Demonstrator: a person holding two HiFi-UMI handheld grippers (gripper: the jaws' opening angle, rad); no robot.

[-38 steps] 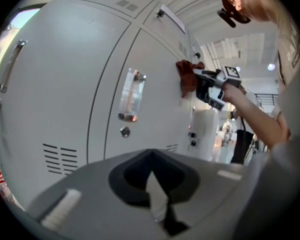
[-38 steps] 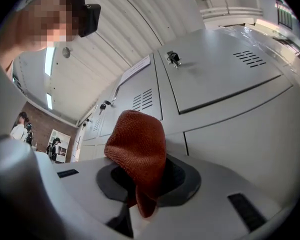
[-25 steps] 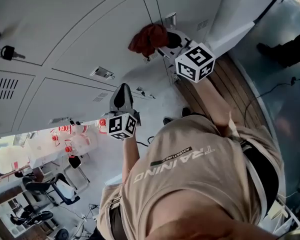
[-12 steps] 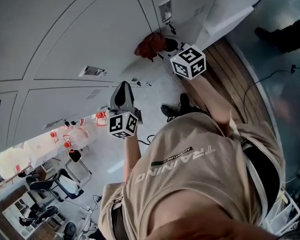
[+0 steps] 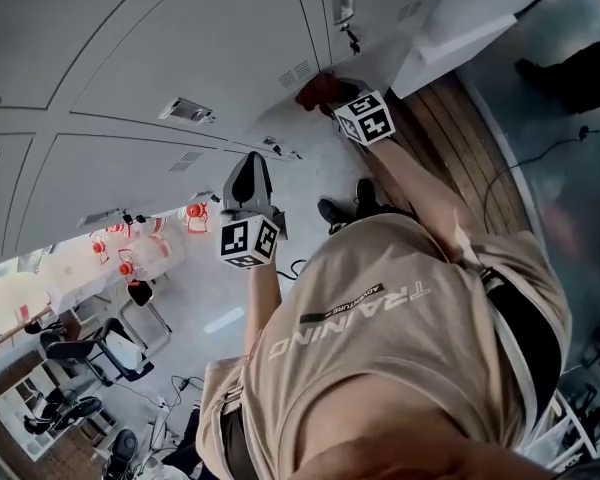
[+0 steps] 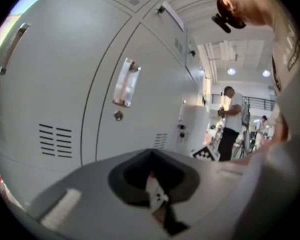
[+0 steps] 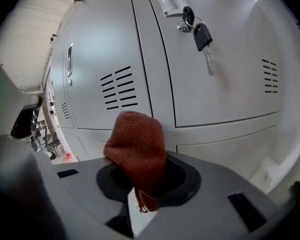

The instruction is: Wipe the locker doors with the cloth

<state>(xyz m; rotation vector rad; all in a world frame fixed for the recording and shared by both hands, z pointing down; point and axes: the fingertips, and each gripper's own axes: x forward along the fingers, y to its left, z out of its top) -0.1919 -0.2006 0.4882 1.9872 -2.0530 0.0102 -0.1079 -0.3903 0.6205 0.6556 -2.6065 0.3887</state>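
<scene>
The red cloth (image 7: 137,149) is pinched in the right tool (image 7: 140,194), bunched over the tips and held right at the lower locker doors (image 7: 225,84), likely so it can be rubbed across. The left tool (image 6: 155,194) is closed on nothing, parked clear.

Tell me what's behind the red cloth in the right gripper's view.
Grey locker doors, with vent slots just above the cloth. The cloth, clamped in the right gripper, covers the door surface directly behind it, so that patch cannot be seen.
</scene>
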